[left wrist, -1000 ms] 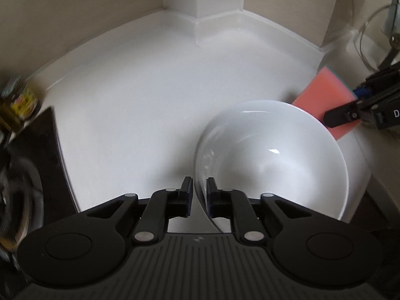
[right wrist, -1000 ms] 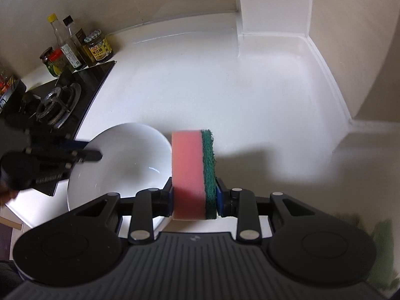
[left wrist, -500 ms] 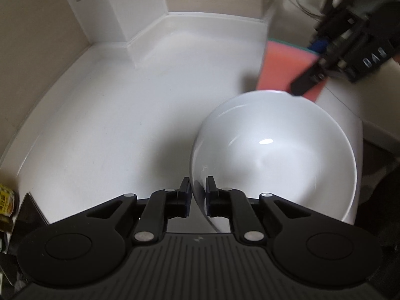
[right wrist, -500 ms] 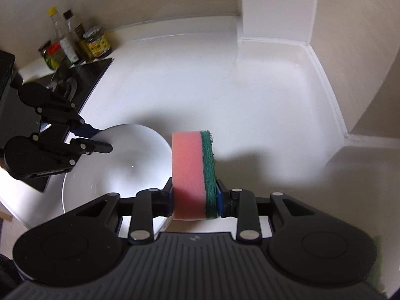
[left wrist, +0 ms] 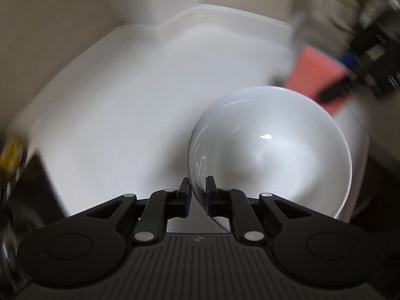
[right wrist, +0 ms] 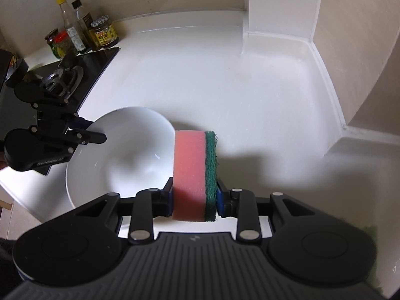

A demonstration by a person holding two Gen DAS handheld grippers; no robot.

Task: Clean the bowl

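Only right wrist shows bottles [right wrist: 75, 32]; left tongs [left wrist: 197, 195] pinch bowl [left wrist: 270, 155] rim, right tongs [right wrist: 194, 197] clamp sponge [right wrist: 193, 172].

One white bowl [right wrist: 120, 155] near the counter's [right wrist: 225, 80] front left edge, one pink-and-green sponge [right wrist: 195, 175], two black grippers, the left gripper [right wrist: 86, 135] and the right gripper [right wrist: 195, 196], one stove burner [right wrist: 62, 80], two bottles [right wrist: 71, 28] and three jars [right wrist: 103, 35] at the back left corner

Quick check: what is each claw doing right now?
Left claw: closed on the white bowl's rim.
Right claw: closed on the pink-and-green sponge.
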